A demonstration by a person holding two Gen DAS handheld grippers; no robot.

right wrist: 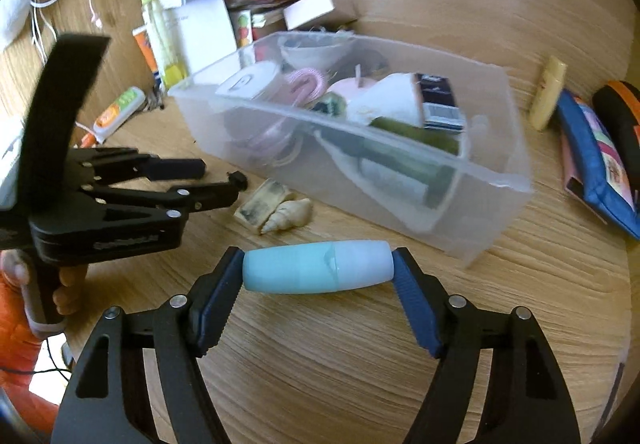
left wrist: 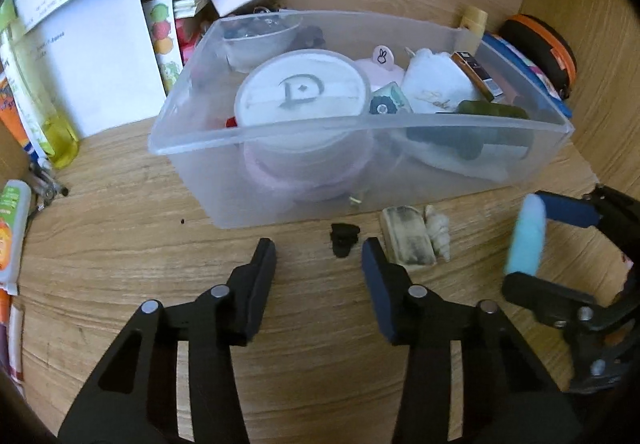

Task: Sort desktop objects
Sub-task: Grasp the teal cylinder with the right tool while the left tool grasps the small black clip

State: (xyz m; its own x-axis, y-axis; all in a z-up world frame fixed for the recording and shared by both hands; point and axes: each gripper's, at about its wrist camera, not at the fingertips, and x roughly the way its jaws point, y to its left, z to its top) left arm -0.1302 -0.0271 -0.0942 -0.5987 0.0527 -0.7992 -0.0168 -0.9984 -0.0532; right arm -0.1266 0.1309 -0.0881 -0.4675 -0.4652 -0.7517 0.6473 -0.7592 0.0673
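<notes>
A clear plastic bin [left wrist: 280, 128] [right wrist: 480, 211] stands on the wooden desk, filled with a round white tin, pouches and small boxes. My left gripper [left wrist: 318, 256] [right wrist: 220, 173] is open low over the desk in front of the bin. A small black piece [left wrist: 343, 240] lies between its fingertips, nearer the right one, and the pads do not press on it. Just right of it lie a stained block [left wrist: 408, 240] [right wrist: 260, 205] and a seashell [left wrist: 438, 232] [right wrist: 290, 213]. My right gripper [right wrist: 318, 272] is shut on a light blue bottle [right wrist: 316, 267] [left wrist: 526, 236], gripped end to end above the desk.
Papers, booklets and a yellow bottle [left wrist: 60, 123] crowd the left and back. At the right lie a blue pouch [right wrist: 592, 155], an orange-rimmed black case [left wrist: 540, 47] and a cream tube [right wrist: 546, 91]. A person's hand [right wrist: 64, 284] holds the left tool.
</notes>
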